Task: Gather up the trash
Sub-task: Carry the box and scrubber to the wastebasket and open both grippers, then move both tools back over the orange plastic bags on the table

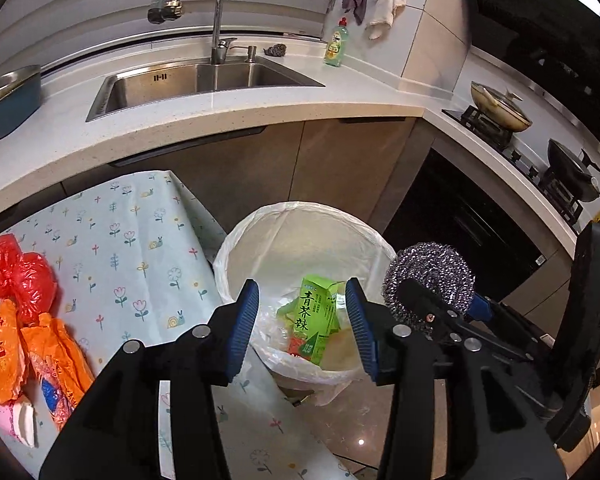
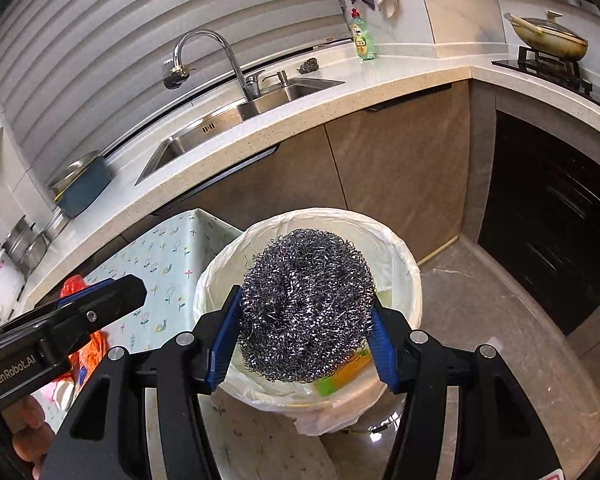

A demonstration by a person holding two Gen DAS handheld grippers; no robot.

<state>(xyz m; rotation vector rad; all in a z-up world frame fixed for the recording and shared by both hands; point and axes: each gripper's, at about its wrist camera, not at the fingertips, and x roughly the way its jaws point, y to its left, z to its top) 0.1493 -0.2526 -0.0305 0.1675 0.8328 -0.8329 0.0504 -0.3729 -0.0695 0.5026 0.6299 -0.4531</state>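
A white bin with a plastic liner point(image 1: 236, 248) point(image 2: 408, 280) stands on the floor beside a small table. Inside it lies a green drink carton point(image 1: 314, 320) among other scraps. My left gripper point(image 1: 304, 320) is open and empty, held above the bin. My right gripper point(image 2: 306, 320) is shut on a steel wool scrubber point(image 2: 306, 304), held over the bin's mouth; the scrubber also shows in the left wrist view point(image 1: 428, 272). On the table lie a red plastic bag point(image 1: 18, 268) and orange wrappers point(image 1: 40, 352).
The table has a floral cloth point(image 1: 132, 240). Behind it runs a counter with a sink point(image 1: 204, 80), a faucet point(image 1: 216, 20) and a dish soap bottle point(image 1: 336, 44). A stove with pans point(image 1: 500, 108) is on the right. Dark oven fronts point(image 2: 560, 220) line the right side.
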